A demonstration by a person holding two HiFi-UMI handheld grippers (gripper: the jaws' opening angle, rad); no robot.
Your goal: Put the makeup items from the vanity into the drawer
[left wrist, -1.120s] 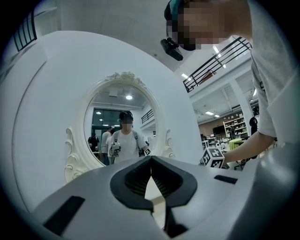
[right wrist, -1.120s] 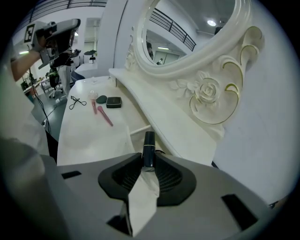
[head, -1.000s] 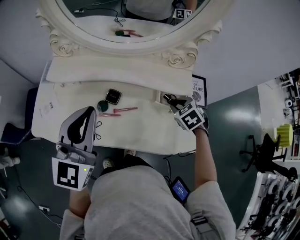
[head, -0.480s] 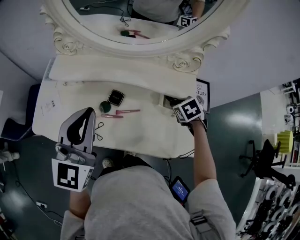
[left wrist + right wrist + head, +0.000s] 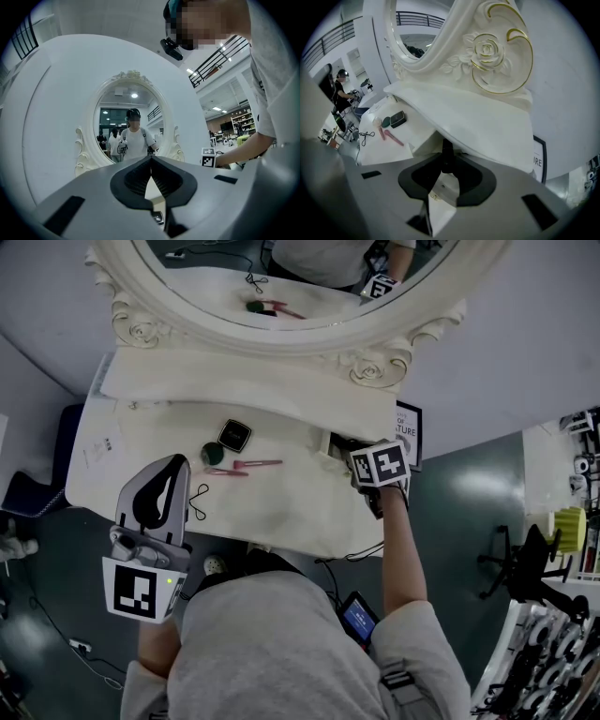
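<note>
On the white vanity top [image 5: 281, 502] lie a black compact [image 5: 234, 435], a green round item [image 5: 208, 454] and pink sticks [image 5: 246, 465]; the right gripper view shows them as the compact [image 5: 398, 119] and sticks [image 5: 391, 137] far to the left. My right gripper [image 5: 343, 444] is at the small open drawer [image 5: 324, 439] under the vanity's raised shelf. Its jaws [image 5: 446, 165] are shut on a dark slim makeup tube [image 5: 447, 154], which stands upright at the drawer mouth [image 5: 423, 142]. My left gripper [image 5: 172, 469] hovers at the vanity's front left, shut and empty [image 5: 151, 161].
The oval mirror with its carved white frame [image 5: 375, 367] rises behind the shelf. A thin black cord [image 5: 199, 502] lies by the left gripper. A framed sign [image 5: 405, 432] leans beside the vanity's right end. An office chair [image 5: 511, 554] stands on the floor at the right.
The right gripper has shifted a little closer in at the drawer mouth, so the dark tube's tip no longer shows in the head view. The left gripper has stayed still.
</note>
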